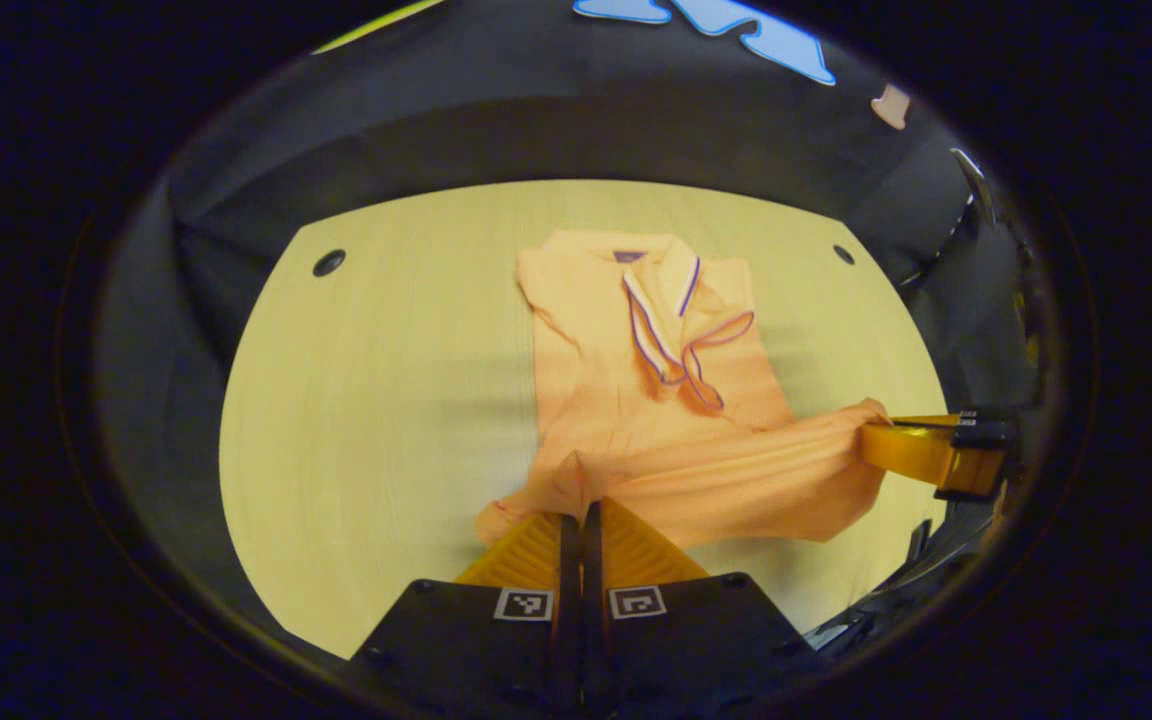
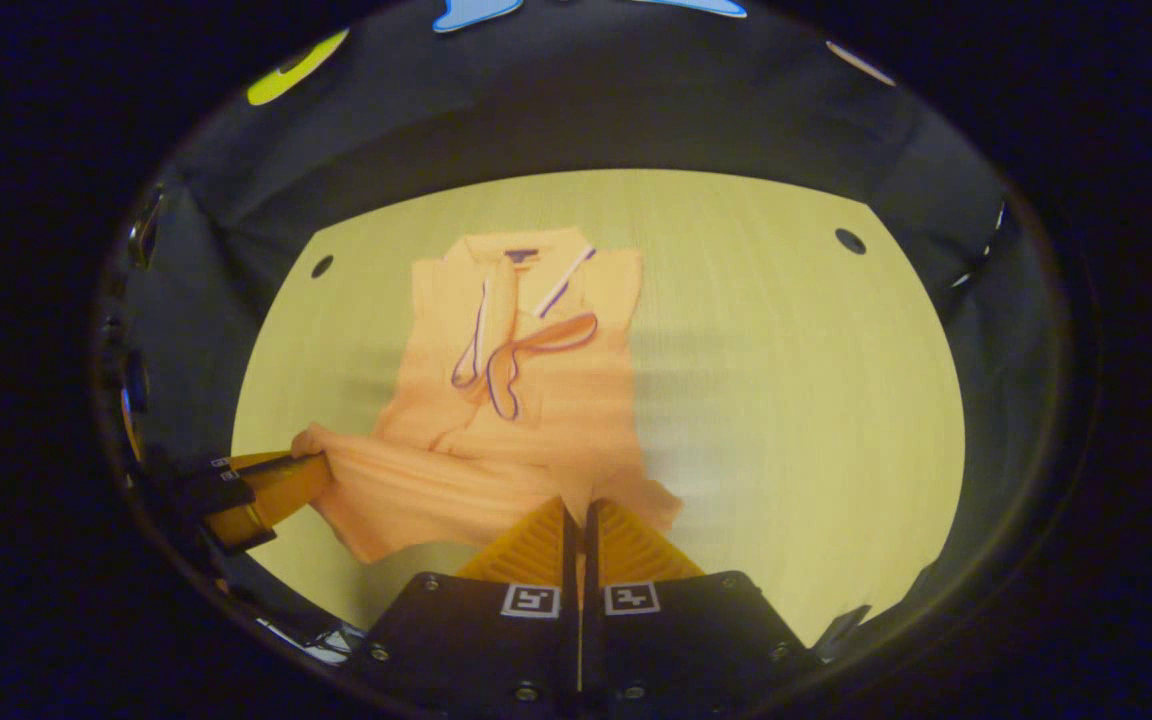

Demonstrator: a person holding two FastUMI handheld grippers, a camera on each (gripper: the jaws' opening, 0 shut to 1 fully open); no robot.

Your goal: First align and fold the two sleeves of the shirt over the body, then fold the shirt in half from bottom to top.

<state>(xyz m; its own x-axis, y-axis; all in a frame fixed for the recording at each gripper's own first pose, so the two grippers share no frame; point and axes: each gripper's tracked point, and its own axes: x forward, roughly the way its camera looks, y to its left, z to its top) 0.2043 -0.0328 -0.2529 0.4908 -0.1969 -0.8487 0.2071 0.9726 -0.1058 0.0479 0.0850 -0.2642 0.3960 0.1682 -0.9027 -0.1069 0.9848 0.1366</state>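
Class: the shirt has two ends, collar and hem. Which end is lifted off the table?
The hem end of the shirt, nearest the cameras: the left gripper and right gripper each pinch a corner, while the collar end lies flat on the table.

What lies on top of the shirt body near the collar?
On the shirt, both folded sleeves with dark-trimmed cuffs lie crossed below the collar. The chest fabric under them is covered. Both grippers pinch the raised bottom hem.
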